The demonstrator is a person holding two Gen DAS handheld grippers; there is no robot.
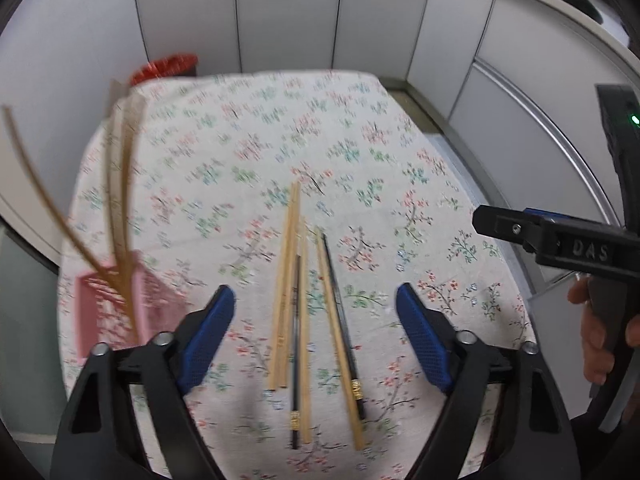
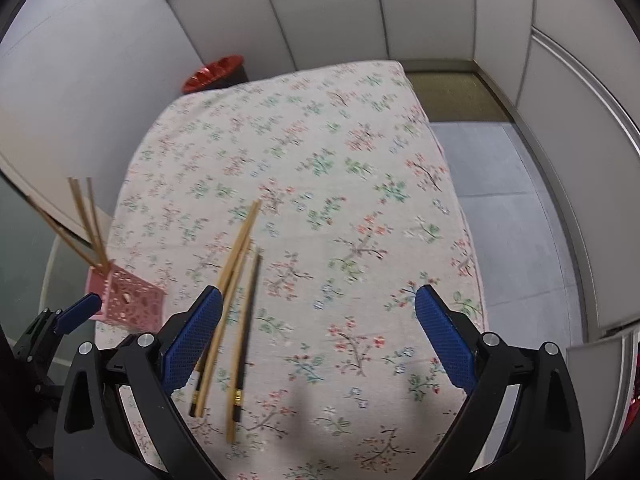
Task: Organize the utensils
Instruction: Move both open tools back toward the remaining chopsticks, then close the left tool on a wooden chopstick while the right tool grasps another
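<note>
Bamboo chopsticks lie light, stiff and slippery; best pinched mid-shaft. Left gripper and right gripper both gape empty.

We look steeply down from each wrist, close over the cloth-covered counter, between our own fingers. Both views share the loose chopsticks at 6 o'clock, the pink holder at 8 o'clock and the red bin toward 11 o'clock
</note>
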